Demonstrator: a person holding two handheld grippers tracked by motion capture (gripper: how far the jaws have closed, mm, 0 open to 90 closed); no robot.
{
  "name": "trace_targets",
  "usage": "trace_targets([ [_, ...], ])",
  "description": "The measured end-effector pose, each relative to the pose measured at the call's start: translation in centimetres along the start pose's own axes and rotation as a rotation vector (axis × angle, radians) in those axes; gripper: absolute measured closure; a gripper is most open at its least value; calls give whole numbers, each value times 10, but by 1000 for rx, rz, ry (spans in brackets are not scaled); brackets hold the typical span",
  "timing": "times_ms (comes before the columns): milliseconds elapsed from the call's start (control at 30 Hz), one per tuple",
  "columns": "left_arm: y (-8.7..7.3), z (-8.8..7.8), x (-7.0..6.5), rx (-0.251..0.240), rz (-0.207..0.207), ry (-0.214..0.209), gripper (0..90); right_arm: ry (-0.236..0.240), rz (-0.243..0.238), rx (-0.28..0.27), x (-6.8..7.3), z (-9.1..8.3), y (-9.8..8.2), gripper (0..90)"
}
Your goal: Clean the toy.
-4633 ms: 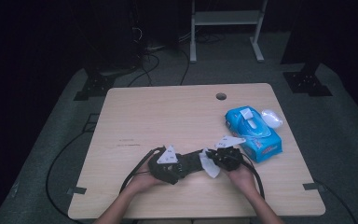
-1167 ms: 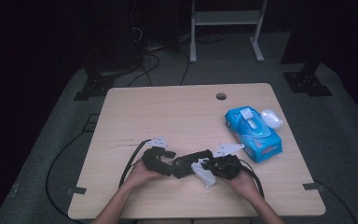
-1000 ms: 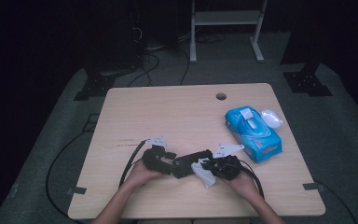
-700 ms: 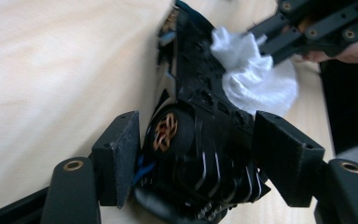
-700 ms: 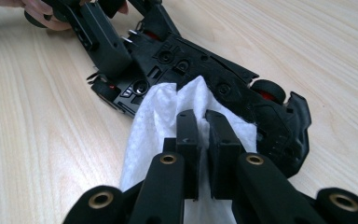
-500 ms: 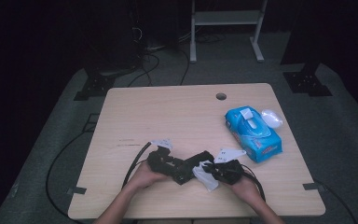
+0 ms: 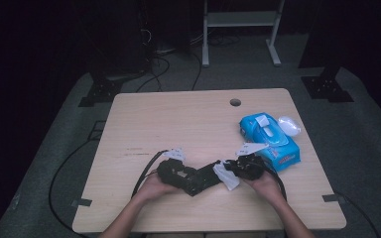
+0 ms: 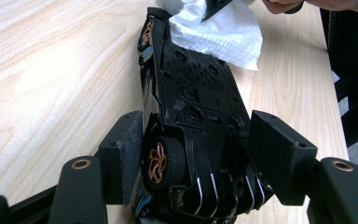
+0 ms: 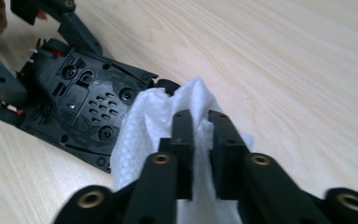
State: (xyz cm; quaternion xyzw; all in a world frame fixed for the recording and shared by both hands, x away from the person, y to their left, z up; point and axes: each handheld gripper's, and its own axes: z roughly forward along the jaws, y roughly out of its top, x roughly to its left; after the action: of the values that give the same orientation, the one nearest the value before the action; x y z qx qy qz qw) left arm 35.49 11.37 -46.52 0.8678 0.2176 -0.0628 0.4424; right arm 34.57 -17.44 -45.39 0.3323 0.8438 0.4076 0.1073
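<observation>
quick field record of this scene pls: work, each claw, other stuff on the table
work: wiping a black toy car with a white wipe
car: turned so its underside shows, copper-coloured wheels
left claw: clamped on the car's sides
right claw: pinching the wipe, jaws just eased open a little, wipe at the car's end
also on table: blue wipes pack, at the right, flap lid open

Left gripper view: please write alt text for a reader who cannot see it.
The left gripper clamps a black toy car turned on its side, underside showing, on a wooden table. A white wipe lies against the car's far end.
</observation>
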Motion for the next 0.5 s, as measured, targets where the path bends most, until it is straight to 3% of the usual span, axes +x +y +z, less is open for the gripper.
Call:
trace_targets([
  [167, 1, -7, 1, 3, -38, 18, 383, 4, -30, 3, 5, 1, -1, 821],
  [233, 0, -16, 5, -25, -90, 19, 316, -18, -55, 33, 9, 4, -4, 829],
  [333, -4, -21, 7, 3, -114, 19, 292, -9, -31, 11, 9, 3, -11, 830],
  [500, -6, -23, 13, 11, -183, 6, 256, -22, -47, 13, 15, 0, -14, 831],
])
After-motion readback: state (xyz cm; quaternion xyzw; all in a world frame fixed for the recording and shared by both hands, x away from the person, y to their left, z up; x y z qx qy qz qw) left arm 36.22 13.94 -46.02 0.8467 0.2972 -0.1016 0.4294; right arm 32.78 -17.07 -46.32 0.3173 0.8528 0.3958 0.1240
